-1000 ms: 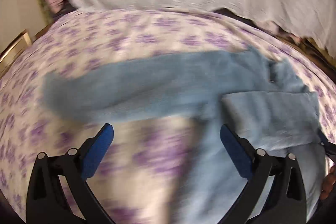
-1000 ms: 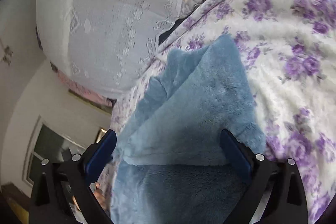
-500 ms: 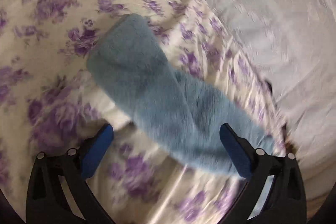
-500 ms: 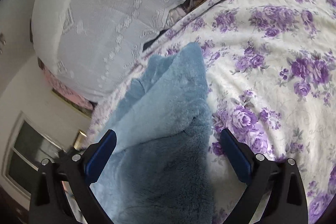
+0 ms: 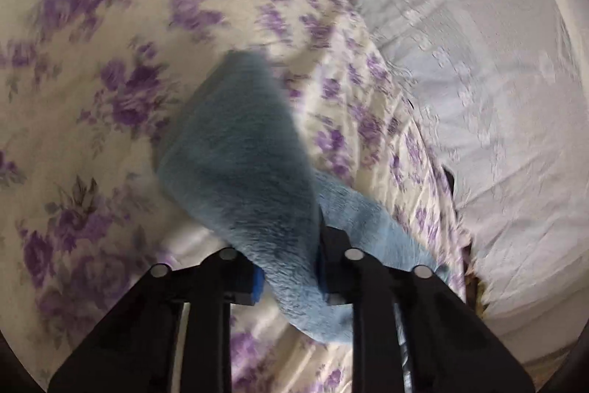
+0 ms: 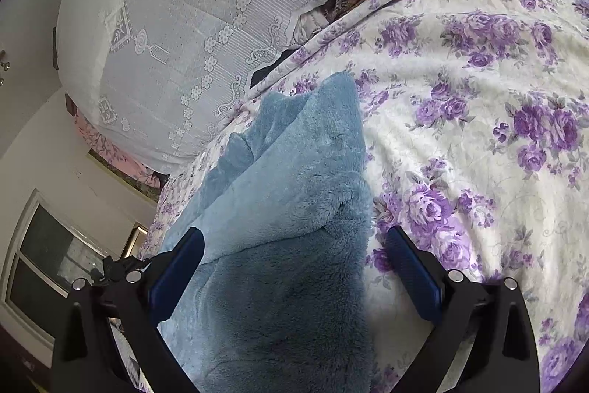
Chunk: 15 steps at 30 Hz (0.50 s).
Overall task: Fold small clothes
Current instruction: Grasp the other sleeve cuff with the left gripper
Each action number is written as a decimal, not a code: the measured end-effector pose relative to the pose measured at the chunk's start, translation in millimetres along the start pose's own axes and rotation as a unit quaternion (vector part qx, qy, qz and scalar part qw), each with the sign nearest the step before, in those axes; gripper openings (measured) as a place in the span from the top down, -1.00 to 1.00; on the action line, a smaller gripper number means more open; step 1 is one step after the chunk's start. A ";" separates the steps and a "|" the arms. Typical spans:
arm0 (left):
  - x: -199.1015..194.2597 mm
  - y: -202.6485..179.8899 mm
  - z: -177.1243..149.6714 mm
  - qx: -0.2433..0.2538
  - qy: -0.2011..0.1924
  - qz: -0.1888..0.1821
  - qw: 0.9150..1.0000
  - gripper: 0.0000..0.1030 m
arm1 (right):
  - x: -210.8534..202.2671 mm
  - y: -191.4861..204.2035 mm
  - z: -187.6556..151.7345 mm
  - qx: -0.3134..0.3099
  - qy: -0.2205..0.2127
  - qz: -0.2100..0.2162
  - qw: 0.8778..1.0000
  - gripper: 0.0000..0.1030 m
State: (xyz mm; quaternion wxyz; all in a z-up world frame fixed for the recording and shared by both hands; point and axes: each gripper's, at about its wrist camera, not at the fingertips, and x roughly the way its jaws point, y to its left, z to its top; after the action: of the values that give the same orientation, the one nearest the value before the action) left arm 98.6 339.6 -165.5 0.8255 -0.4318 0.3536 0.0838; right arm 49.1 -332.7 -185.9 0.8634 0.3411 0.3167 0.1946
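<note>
1. Left wrist view: a bed with a cream sheet printed with purple flowers (image 5: 110, 69) fills the left side, and a white lace cover (image 5: 478, 69) rises on the right.
2. A fluffy blue garment (image 5: 239, 172) stretches up from the bottom centre across the sheet; the picture is somewhat blurred.
3. The left hand-held gripper (image 5: 289, 277) has just been closing, and its blue pads now pinch a narrow part of the garment between them.
4. Right wrist view: the same flowered sheet (image 6: 478, 98) lies on the right, the lace cover (image 6: 191, 25) at upper left, and a window (image 6: 44, 257) at lower left.
5. The blue garment (image 6: 294, 190) lies on the bed, one layer folded over another, tapering to a point away from the camera.
6. The right hand-held gripper (image 6: 294, 268) stands wide, one jaw on each side of the garment's near end, and its pads (image 6: 414, 269) do not press the fabric.
</note>
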 end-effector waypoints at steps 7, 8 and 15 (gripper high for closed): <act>-25.4 -98.6 -35.6 0.182 -0.029 0.024 0.983 0.66 | 3.8 20.9 16.1 0.034 0.006 0.010 0.999 -0.93; -26.0 -110.0 -40.2 0.198 -0.027 0.026 0.980 0.69 | 5.9 27.5 20.0 0.038 0.007 0.019 0.999 -0.93; -22.8 -183.0 -84.8 0.288 -0.010 0.010 0.958 0.70 | 29.0 87.8 38.3 0.026 0.022 0.081 0.996 -0.93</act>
State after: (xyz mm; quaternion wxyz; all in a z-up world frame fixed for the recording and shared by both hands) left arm 119.6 165.7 -62.9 0.9175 -0.1717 0.3587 -0.0089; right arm 85.5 -273.8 -113.7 0.8284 0.3834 0.3123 0.2630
